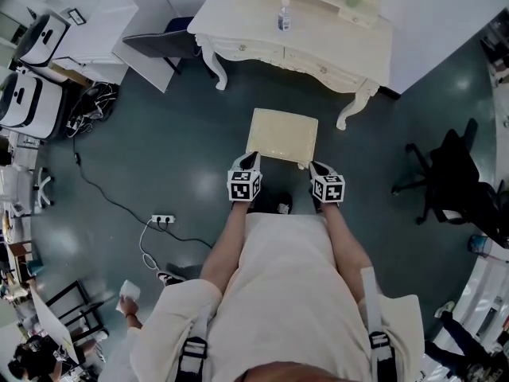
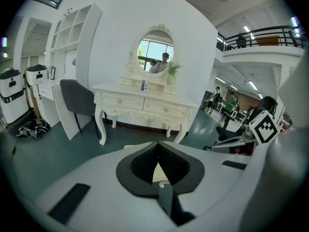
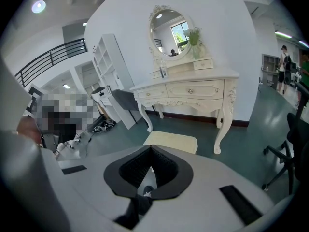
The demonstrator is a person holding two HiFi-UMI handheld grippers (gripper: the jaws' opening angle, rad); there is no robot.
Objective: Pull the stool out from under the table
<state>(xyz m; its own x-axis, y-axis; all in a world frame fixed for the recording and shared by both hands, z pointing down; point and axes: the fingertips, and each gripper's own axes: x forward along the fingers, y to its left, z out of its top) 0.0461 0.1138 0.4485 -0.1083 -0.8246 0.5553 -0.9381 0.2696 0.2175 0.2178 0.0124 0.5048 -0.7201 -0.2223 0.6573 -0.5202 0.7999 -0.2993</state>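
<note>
The cream stool stands on the dark floor, clear of the white bench and just in front of the person. The left tool and right tool sit at the stool's near edge — each with jaws closed together, nothing seen between them.

Cloth-topped stool, painted wooden table, glossy floor
</note>
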